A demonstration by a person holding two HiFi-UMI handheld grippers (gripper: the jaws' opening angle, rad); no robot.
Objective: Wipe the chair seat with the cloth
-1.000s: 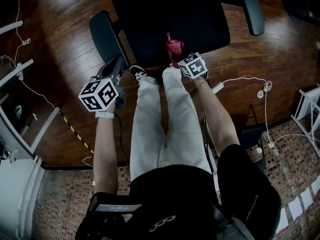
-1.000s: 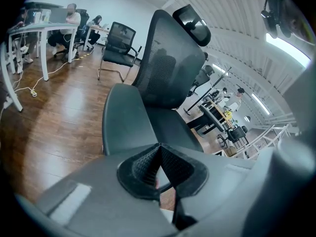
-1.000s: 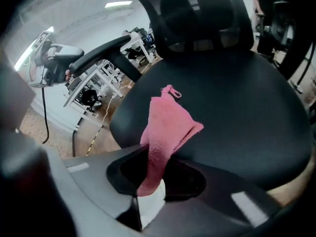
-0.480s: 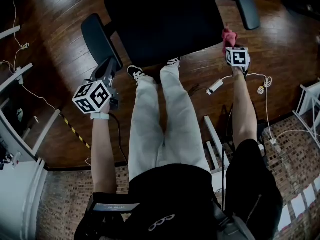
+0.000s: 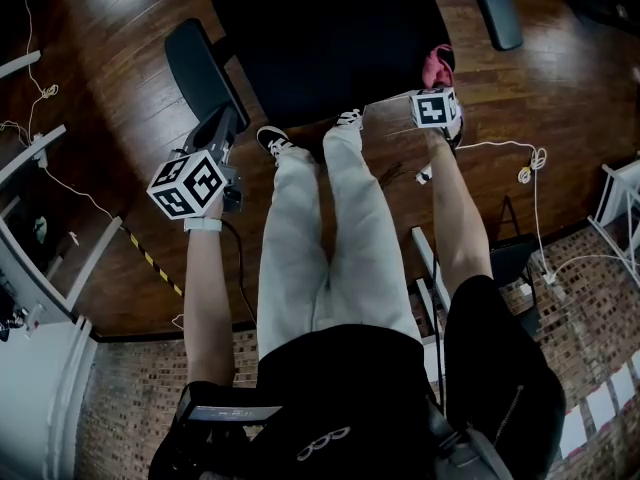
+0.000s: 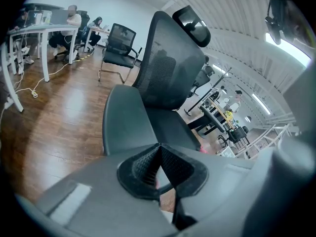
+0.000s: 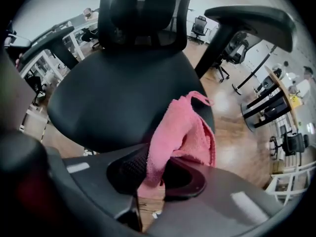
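Note:
A black office chair seat (image 5: 330, 38) (image 7: 123, 93) stands in front of the person's legs. My right gripper (image 5: 436, 86) (image 7: 154, 174) is shut on a pink cloth (image 5: 436, 66) (image 7: 180, 132), which lies over the seat's front right corner. My left gripper (image 5: 222, 133) (image 6: 159, 174) is shut with nothing between its pads. It hovers just short of the chair's left armrest (image 5: 200, 68) (image 6: 126, 120).
The chair's right armrest (image 5: 497, 8) (image 7: 252, 16) juts out beside the cloth. Mesh backrest (image 6: 170, 63) rises behind the seat. White cables (image 5: 500, 158) trail over the wooden floor at right. A white desk frame (image 5: 30, 148) stands at left; other chairs (image 6: 118, 46) behind.
My right gripper swung the cloth from the seat's front middle out past the right edge, then back onto the front right corner. The left gripper barely moved.

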